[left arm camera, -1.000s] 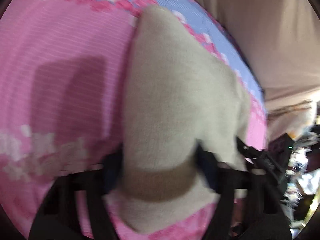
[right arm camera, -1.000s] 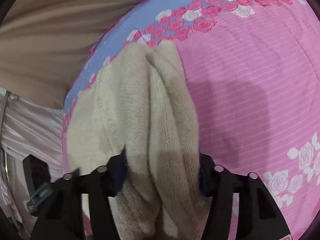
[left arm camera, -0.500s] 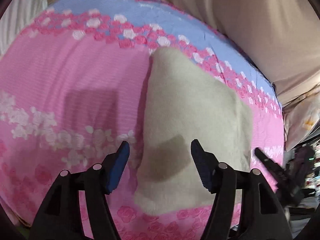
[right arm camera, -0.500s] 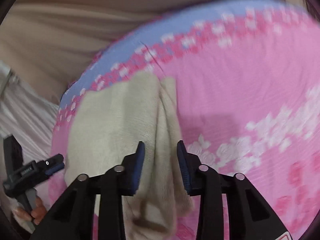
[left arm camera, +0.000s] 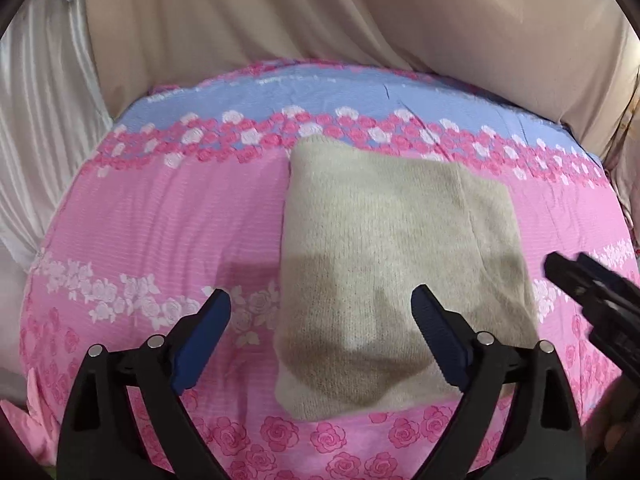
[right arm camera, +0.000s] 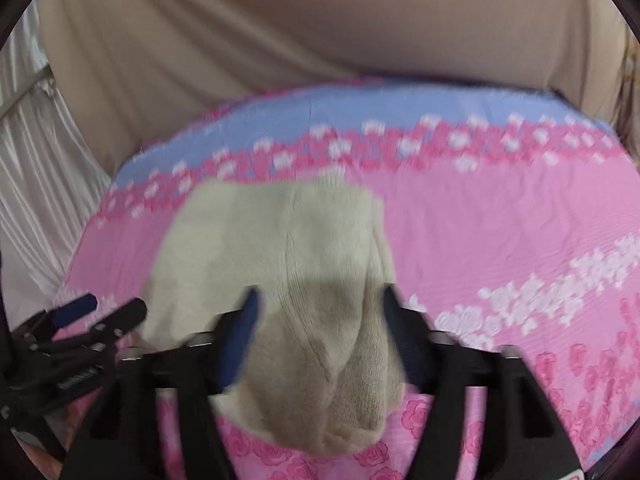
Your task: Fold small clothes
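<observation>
We are holding our left gripper point(left arm camera: 320, 318) above the near edge of the folded beige knit garment point(left arm camera: 396, 276), its blue-padded fingers point(left arm camera: 202, 340) spread wide with nothing between them. The garment is lying flat on the pink rose-print sheet point(left arm camera: 168, 220), its far edge reaching the band of red and white roses below the blue stripe. Our right gripper point(right arm camera: 318, 322) is hanging over the garment's thick, bunched right fold point(right arm camera: 352, 360), its fingers likewise standing apart and gripping nothing; that view is blurred. In the left wrist view, the right gripper's black tip point(left arm camera: 588, 284) is showing just beside the garment's right edge. Beige draped fabric point(left arm camera: 360, 16) is filling the background beyond the sheet.
</observation>
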